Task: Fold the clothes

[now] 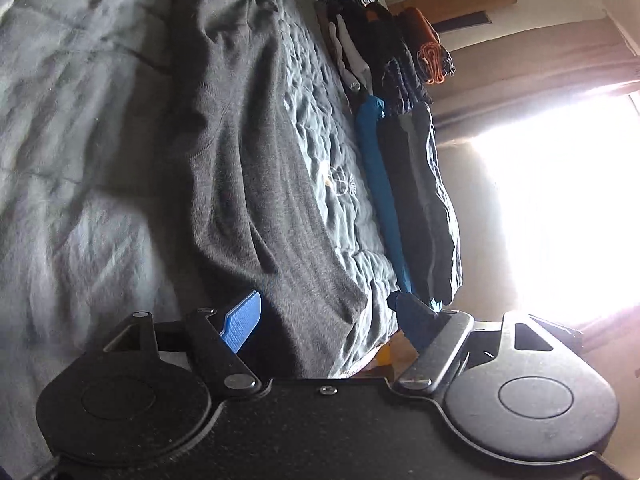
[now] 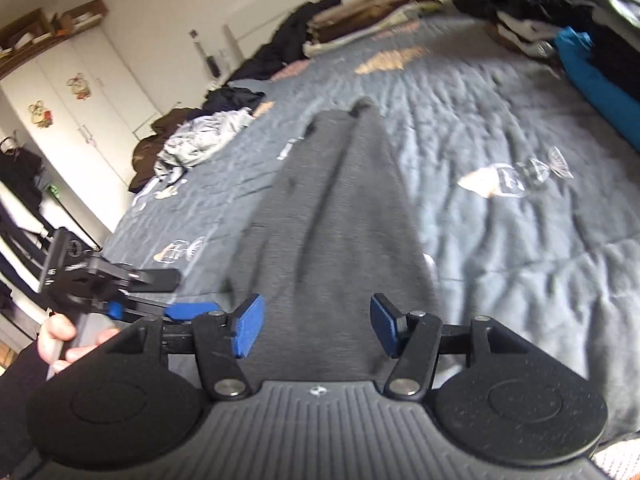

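Note:
A long dark grey garment point(image 2: 328, 208) lies folded into a narrow strip on the grey-blue quilt point(image 2: 500, 120), running away from me. My right gripper point(image 2: 316, 328) is open just above its near end, with one blue pad on each side of the strip. In the left wrist view the same garment point(image 1: 248, 168) stretches along the quilt point(image 1: 80, 120). My left gripper point(image 1: 328, 320) is open wide, with the garment's near edge between its fingers. The right wrist view also shows the left gripper point(image 2: 120, 280) at the left, held by a hand point(image 2: 60, 336).
Stacks of folded clothes point(image 2: 540, 4) and a blue folded item point(image 2: 592, 76) line the bed's far right. A heap of loose clothes point(image 2: 200, 140) lies at the left edge, with a white wardrobe point(image 2: 80, 100) beyond. A bright window point(image 1: 560, 200) glares past the bed.

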`<action>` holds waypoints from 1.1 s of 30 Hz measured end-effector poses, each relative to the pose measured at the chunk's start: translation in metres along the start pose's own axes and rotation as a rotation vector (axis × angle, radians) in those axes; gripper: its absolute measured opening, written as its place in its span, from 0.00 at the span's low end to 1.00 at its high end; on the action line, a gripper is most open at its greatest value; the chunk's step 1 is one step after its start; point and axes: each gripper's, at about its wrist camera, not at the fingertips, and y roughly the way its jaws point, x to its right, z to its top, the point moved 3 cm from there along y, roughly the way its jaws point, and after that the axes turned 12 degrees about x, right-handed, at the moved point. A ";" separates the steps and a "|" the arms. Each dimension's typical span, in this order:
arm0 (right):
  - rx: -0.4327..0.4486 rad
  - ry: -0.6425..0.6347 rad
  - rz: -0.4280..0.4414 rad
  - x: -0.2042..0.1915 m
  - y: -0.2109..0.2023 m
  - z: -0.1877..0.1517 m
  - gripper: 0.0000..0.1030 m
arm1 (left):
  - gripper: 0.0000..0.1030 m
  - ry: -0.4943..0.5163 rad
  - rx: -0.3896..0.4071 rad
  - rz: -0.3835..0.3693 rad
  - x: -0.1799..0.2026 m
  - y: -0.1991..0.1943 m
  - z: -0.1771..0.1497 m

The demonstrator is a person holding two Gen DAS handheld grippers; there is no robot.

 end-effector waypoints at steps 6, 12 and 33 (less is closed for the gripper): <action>-0.012 -0.134 -0.029 -0.051 0.019 -0.032 0.57 | 0.69 0.004 0.028 0.014 -0.002 0.001 -0.003; -0.030 -0.223 -0.056 -0.080 0.036 -0.052 0.57 | 0.45 0.008 0.054 0.029 -0.005 0.003 -0.006; -0.093 -0.383 -0.185 -0.087 0.054 -0.089 0.24 | 0.16 0.009 0.151 0.128 -0.015 0.015 0.006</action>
